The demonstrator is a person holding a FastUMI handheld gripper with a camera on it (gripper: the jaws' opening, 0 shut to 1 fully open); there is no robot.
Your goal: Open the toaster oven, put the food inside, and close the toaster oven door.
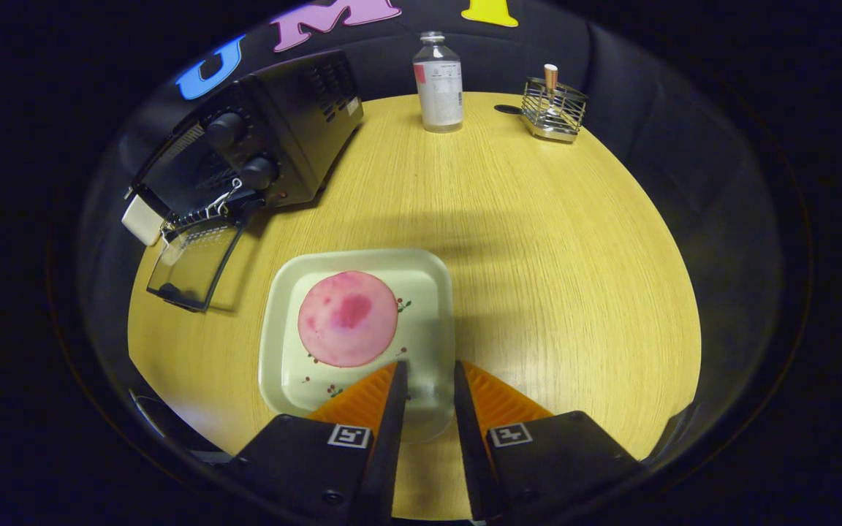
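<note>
One round pink food (348, 318) on square glossy plate (432, 292), my gripper (428, 369) narrowly parted, empty, above wood-grain table (538, 241).

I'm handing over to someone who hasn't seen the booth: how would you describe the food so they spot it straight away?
Start at the black toaster oven on the round wooden table, its glass door folded down. Beside that door, nearer the gripper, sits a pale square plate, which the narrowly parted fingers hover over. The food is the round pink disc with a darker red blotch, the only pink thing there.
</note>
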